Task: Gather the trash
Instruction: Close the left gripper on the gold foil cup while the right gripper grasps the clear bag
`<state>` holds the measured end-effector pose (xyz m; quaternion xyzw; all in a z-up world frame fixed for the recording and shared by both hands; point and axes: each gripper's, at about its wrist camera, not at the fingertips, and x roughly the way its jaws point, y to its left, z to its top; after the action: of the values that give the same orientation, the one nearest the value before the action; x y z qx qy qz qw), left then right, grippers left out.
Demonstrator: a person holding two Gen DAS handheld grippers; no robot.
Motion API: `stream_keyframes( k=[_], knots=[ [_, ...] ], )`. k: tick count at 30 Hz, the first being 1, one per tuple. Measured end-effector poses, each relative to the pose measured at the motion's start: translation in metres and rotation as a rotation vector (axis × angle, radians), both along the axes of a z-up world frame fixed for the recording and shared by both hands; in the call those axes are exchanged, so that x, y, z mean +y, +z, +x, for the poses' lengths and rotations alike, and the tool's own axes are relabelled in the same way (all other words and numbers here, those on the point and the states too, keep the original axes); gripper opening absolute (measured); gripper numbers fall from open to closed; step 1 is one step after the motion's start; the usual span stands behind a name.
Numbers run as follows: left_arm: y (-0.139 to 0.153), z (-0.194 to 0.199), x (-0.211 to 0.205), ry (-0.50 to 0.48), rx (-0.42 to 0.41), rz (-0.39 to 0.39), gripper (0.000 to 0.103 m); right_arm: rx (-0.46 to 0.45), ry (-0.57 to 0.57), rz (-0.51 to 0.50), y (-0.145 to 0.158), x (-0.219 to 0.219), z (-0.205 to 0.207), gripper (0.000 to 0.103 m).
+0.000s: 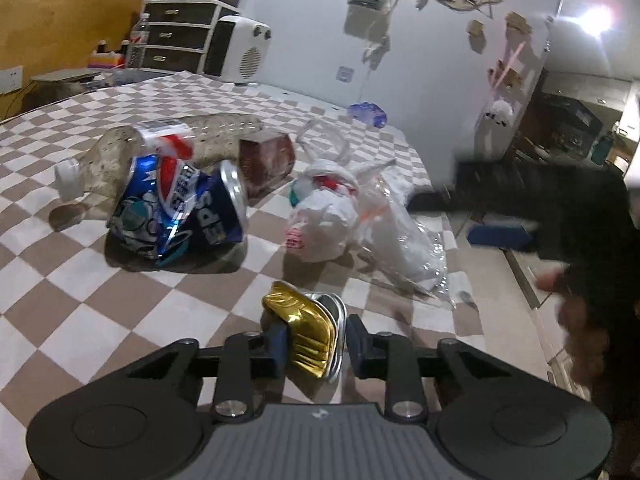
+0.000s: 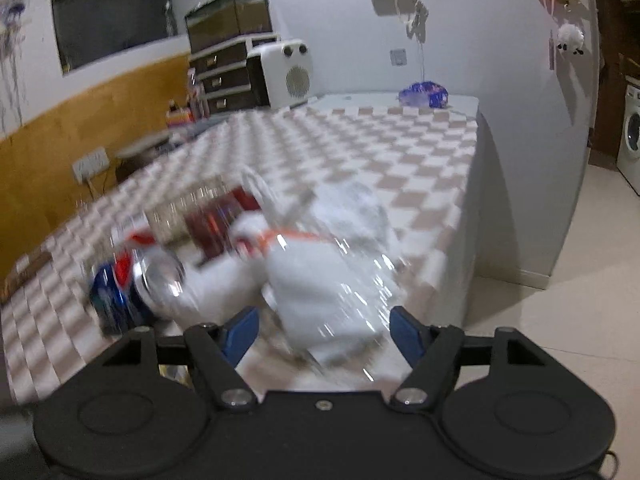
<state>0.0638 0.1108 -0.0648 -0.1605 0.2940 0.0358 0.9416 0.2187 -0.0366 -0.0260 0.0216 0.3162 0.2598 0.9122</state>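
My left gripper (image 1: 316, 344) is shut on a crushed gold can (image 1: 308, 328), held just above the checkered tablecloth (image 1: 80, 300). Beyond it lie a crushed blue Pepsi can (image 1: 180, 208), a dirty clear plastic bottle (image 1: 120, 148), a dark red box (image 1: 266, 160), a knotted white plastic bag (image 1: 324, 212) and clear plastic wrap (image 1: 400, 240). In the blurred right wrist view my right gripper (image 2: 324, 332) stands open, with the white bag (image 2: 320, 280) in front of and between its fingers; no pad presses on it. The Pepsi can (image 2: 120, 288) lies to the left. In the left wrist view the right gripper is a dark blur (image 1: 560, 216).
A blue-purple bag (image 2: 424, 94) sits at the table's far corner. A white heater (image 2: 288, 72) and a drawer unit (image 1: 172, 36) stand behind the table. The table's right edge (image 2: 472, 200) drops to a pale tiled floor (image 2: 560, 300). A hand (image 1: 576, 312) shows at right.
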Motion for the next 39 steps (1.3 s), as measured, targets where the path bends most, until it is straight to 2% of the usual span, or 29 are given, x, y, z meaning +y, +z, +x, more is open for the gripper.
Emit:
stream_keyframes(
  k=[6, 9, 13, 15, 18, 20, 23, 26, 33, 36, 39],
  knots=[
    [0.003, -0.008, 0.006, 0.002, -0.001, 0.005, 0.030, 0.072, -0.096, 0.120, 0.008, 0.038, 0.031, 0.077],
    [0.002, -0.012, 0.009, 0.000, 0.001, -0.002, 0.029, 0.080, -0.138, 0.102, 0.003, 0.056, 0.041, 0.077],
    [0.001, -0.015, 0.010, 0.003, -0.002, -0.012, 0.029, 0.099, -0.201, 0.030, -0.008, 0.069, 0.051, 0.079],
    [0.001, -0.016, 0.011, 0.008, -0.002, -0.014, 0.029, 0.110, -0.219, 0.007, -0.011, 0.065, 0.051, 0.072],
    [0.002, -0.017, 0.012, 0.017, 0.000, -0.016, 0.029, 0.116, -0.164, 0.005, -0.009, 0.052, 0.045, 0.063],
    [0.002, -0.019, 0.013, 0.024, 0.002, -0.018, 0.029, 0.099, -0.112, -0.005, -0.003, 0.045, 0.036, 0.047],
    [0.004, -0.021, 0.013, 0.026, 0.005, -0.014, 0.029, 0.084, -0.053, 0.001, 0.006, 0.034, 0.020, 0.032],
    [0.006, -0.026, 0.011, 0.021, 0.003, 0.000, 0.029, 0.055, -0.023, 0.018, 0.017, 0.021, 0.004, 0.021],
    [0.019, -0.036, 0.008, 0.031, -0.032, 0.014, 0.029, 0.036, 0.012, 0.101, 0.038, -0.009, -0.025, 0.014],
    [0.025, -0.042, 0.009, 0.036, -0.056, 0.017, 0.029, 0.061, 0.057, 0.163, 0.049, -0.019, -0.036, 0.012],
    [0.030, -0.045, 0.008, 0.035, -0.072, 0.023, 0.029, 0.125, 0.101, 0.226, 0.052, -0.028, -0.043, 0.010]
  ],
)
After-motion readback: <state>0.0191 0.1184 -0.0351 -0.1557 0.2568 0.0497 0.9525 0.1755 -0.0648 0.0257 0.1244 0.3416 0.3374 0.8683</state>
